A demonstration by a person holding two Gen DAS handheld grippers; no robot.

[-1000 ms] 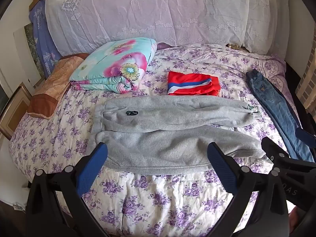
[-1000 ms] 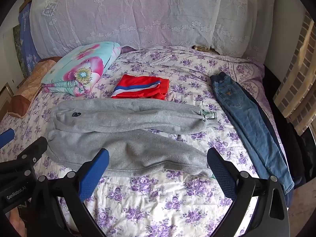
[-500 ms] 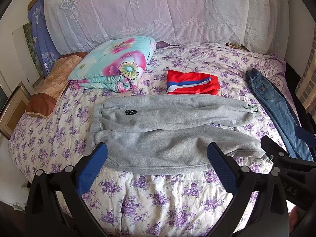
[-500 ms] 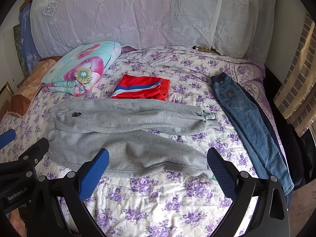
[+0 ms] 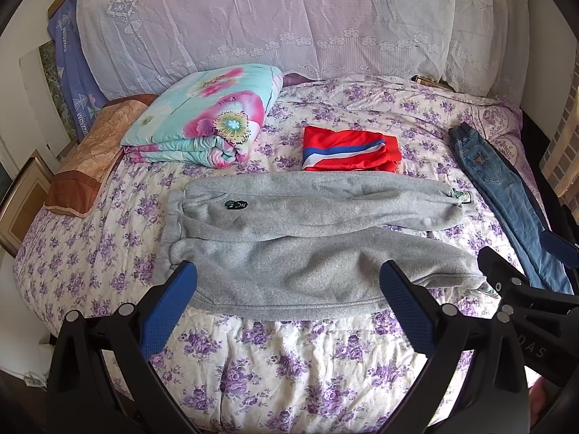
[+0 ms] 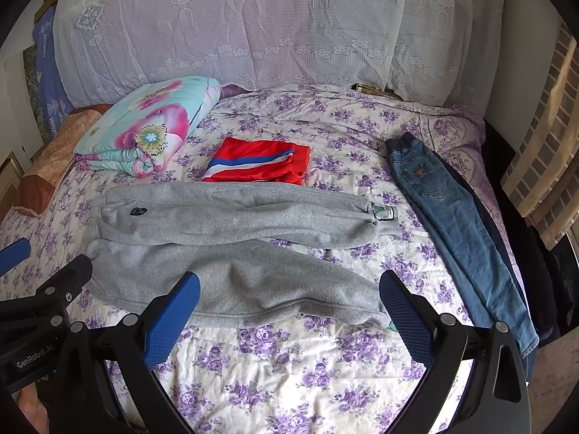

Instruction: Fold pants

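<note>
The near cuff of the grey pants (image 6: 231, 249) is partly hidden behind the blue pad of the right gripper (image 6: 289, 311) in the right wrist view, only a scrap of green showing; in the left wrist view the same cuff is tucked behind the dark frame of that gripper. The small dark badge near the waistband cannot be read; nor can the green and white patch on the far cuff. A dark thing at the head of the bed, under the lace curtain (image 5: 289, 25), is too small to tell. A hand shows only as a sliver of fingers at the bottom edge.

The pants lie flat across the middle of the flowered bedspread (image 5: 289, 361), waistband to the left, legs to the right, the far leg lying a little over the near one; both grippers hang above the near edge of the bed, apart from the cloth, jaws spread wide and gripping nothing; the left gripper (image 5: 286, 311) faces the seat of the pants. Beyond the pants lie a folded red garment (image 5: 347, 150) and a folded flowered quilt (image 5: 206, 115); jeans (image 6: 456, 224) lie along the right side; an orange pillow (image 5: 87, 152) rests at the left.
</note>
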